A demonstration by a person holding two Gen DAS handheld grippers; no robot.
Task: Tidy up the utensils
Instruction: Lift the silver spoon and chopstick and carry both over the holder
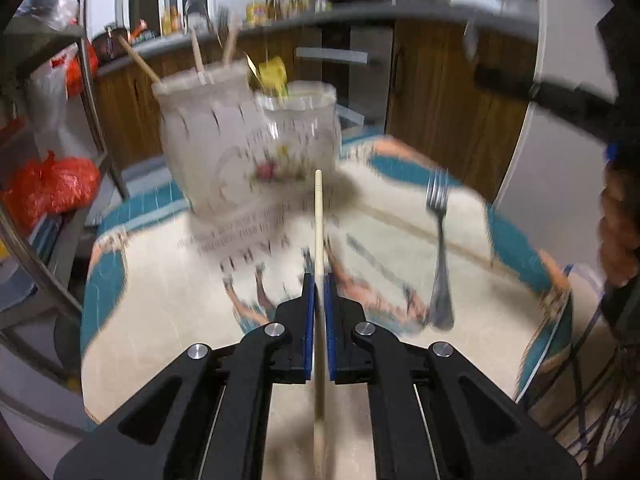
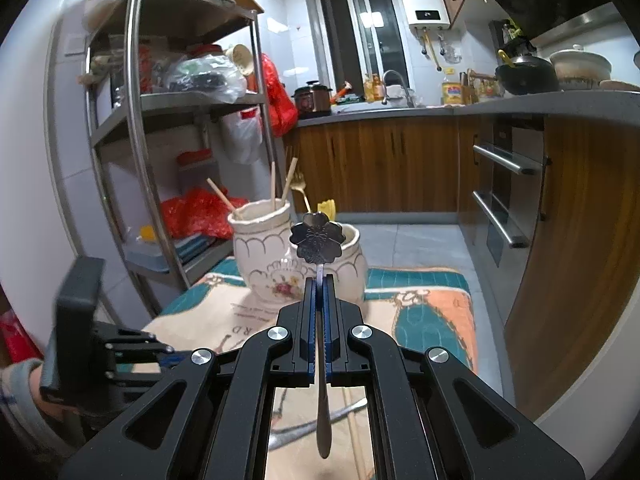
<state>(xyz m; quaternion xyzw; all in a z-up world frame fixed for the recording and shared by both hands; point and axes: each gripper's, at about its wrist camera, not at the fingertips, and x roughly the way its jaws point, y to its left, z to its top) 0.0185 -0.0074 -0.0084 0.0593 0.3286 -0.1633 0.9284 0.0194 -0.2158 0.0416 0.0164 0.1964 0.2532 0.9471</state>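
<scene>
My left gripper (image 1: 319, 280) is shut on a wooden chopstick (image 1: 318, 216) that points at two white floral jars. The left jar (image 1: 208, 148) holds several chopsticks; the right jar (image 1: 304, 132) holds a yellow utensil. A steel fork (image 1: 440, 248) lies on the table to the right. My right gripper (image 2: 319, 282) is shut on a flower-shaped metal spoon (image 2: 318, 238), held upright in front of the right jar (image 2: 352, 260). The left jar (image 2: 262, 248) shows its chopsticks, with a gold fork behind it. The left wrist view is motion-blurred.
The jars stand on a patterned cloth (image 2: 424, 308) over the table. A metal shelf rack (image 2: 136, 128) with bags stands at left. Wooden cabinets and a countertop (image 2: 400, 156) run behind. The left gripper's body (image 2: 92, 344) shows at lower left in the right wrist view.
</scene>
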